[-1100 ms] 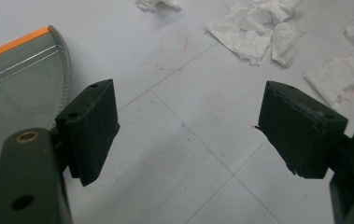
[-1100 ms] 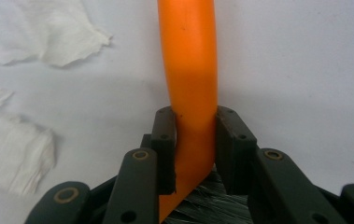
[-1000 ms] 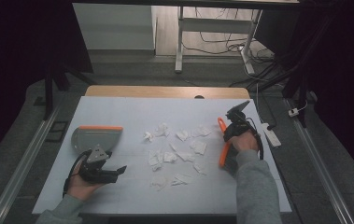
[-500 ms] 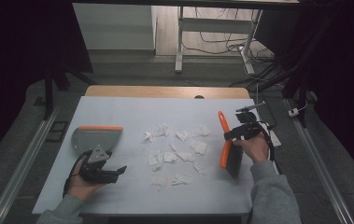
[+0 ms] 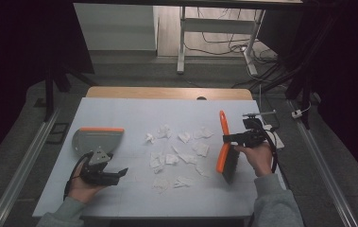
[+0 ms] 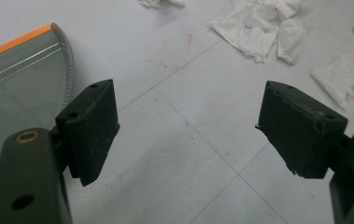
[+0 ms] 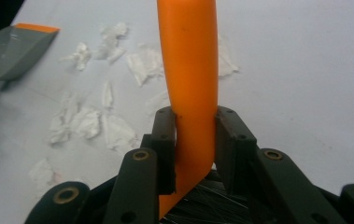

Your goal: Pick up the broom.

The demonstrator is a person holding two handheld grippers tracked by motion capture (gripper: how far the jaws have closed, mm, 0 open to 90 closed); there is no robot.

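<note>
A brush with an orange handle (image 5: 222,134) and dark bristles (image 5: 230,166) hangs at the right of the table, bristles low. My right gripper (image 5: 229,138) is shut on its handle (image 7: 188,60), whose shaft sits squeezed between the two pads. Several torn white paper scraps (image 5: 176,147) lie scattered in the table's middle (image 7: 90,122). A grey dustpan with an orange lip (image 5: 97,137) rests flat at the left. My left gripper (image 5: 120,173) stands open just in front of it, jaws wide over bare table (image 6: 188,126), with the dustpan (image 6: 20,81) to their left.
The white table sheet (image 5: 134,111) ends in a wooden strip (image 5: 167,92) at the back. Desk legs and cables (image 5: 224,40) stand on the floor beyond. Metal rails (image 5: 23,168) run along both sides. A small white object (image 5: 280,142) lies by the right edge.
My right hand has carried the brush to the right and a little up, away from the scraps. The left hand and the dustpan have stayed put.
</note>
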